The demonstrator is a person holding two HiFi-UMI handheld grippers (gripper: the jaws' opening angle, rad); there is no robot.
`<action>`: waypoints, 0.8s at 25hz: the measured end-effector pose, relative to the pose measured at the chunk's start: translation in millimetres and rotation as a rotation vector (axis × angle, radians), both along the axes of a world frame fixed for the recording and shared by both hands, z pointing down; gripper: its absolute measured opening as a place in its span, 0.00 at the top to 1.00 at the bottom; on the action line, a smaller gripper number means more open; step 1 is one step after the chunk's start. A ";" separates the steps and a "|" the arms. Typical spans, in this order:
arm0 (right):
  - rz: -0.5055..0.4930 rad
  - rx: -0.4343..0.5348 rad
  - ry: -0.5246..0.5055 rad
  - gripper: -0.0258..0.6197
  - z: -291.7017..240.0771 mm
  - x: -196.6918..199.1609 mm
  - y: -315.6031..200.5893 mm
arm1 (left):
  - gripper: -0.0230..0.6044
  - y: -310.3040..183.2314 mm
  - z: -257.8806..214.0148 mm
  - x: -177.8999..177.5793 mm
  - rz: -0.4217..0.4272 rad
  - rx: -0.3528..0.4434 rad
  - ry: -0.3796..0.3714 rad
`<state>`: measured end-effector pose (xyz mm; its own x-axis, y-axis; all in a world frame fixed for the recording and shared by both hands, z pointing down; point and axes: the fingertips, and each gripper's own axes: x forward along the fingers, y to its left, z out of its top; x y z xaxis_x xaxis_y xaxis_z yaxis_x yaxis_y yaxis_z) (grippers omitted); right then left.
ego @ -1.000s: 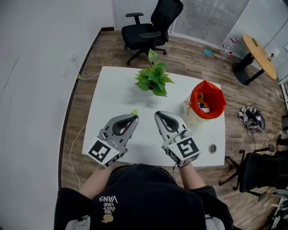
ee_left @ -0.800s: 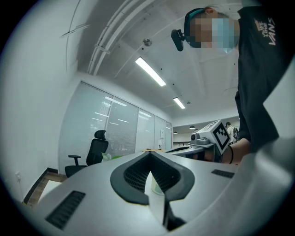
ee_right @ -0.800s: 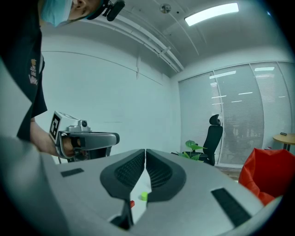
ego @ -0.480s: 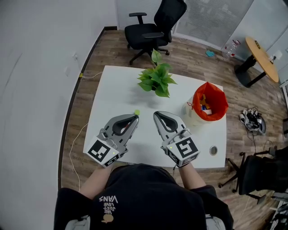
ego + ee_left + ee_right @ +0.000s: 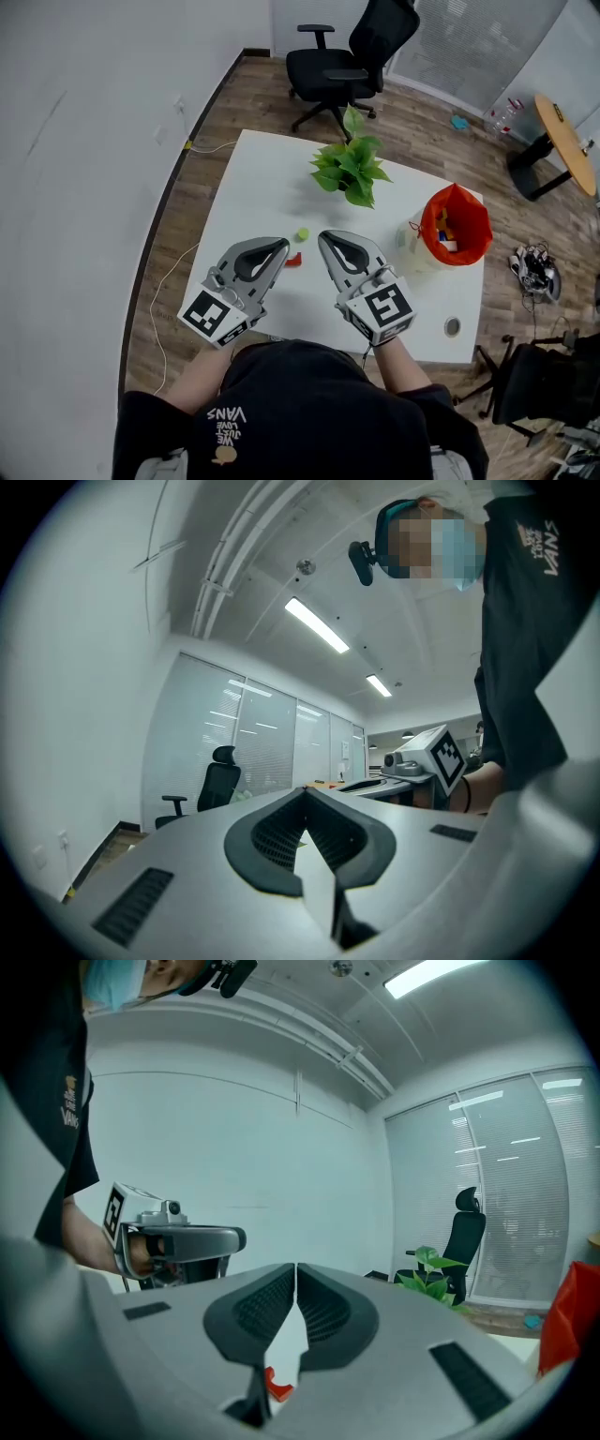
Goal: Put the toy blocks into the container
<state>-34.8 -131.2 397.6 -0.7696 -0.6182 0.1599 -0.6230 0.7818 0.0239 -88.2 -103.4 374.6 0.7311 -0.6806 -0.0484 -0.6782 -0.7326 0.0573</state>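
Observation:
A small red block (image 5: 293,260) lies on the white table (image 5: 253,202) between my two gripper tips. It also shows low through the jaw gap in the right gripper view as the red block (image 5: 277,1387). A green block (image 5: 302,234) sits just beyond it. The container (image 5: 457,225), a pale bucket lined with a red bag, stands at the table's right with several blocks inside; its red edge (image 5: 574,1321) shows in the right gripper view. My left gripper (image 5: 283,246) (image 5: 302,791) is shut and empty. My right gripper (image 5: 323,237) (image 5: 295,1267) is shut and empty too.
A potted green plant (image 5: 352,172) stands at the table's far middle. A black office chair (image 5: 361,52) is behind the table. A small round fitting (image 5: 453,326) sits near the table's front right corner. Cables lie on the wooden floor at the left.
The table and everything on it have slid right and down in the head view. The red block, hidden before, now shows beside the left gripper's tip. Both grippers stay shut.

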 end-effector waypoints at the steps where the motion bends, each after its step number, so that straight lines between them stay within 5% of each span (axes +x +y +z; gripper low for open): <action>1: -0.009 -0.001 0.000 0.92 0.5 -3.2 -0.6 | 0.95 0.0 0.7 -3.0 -0.009 -0.002 0.000; 9: -0.078 -0.008 0.057 0.92 21.1 -27.6 -2.2 | 0.95 -1.1 2.4 -21.1 -0.055 -0.008 0.002; 20: -0.135 -0.159 0.167 0.92 103.6 -50.4 -1.7 | 0.95 -1.2 1.2 -28.2 -0.064 -0.006 0.005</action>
<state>-85.1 -132.9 501.2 -0.7983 -0.4688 0.3781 -0.5106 0.8597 -0.0122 -116.4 -104.6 375.8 0.6859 -0.7261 -0.0480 -0.7232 -0.6875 0.0655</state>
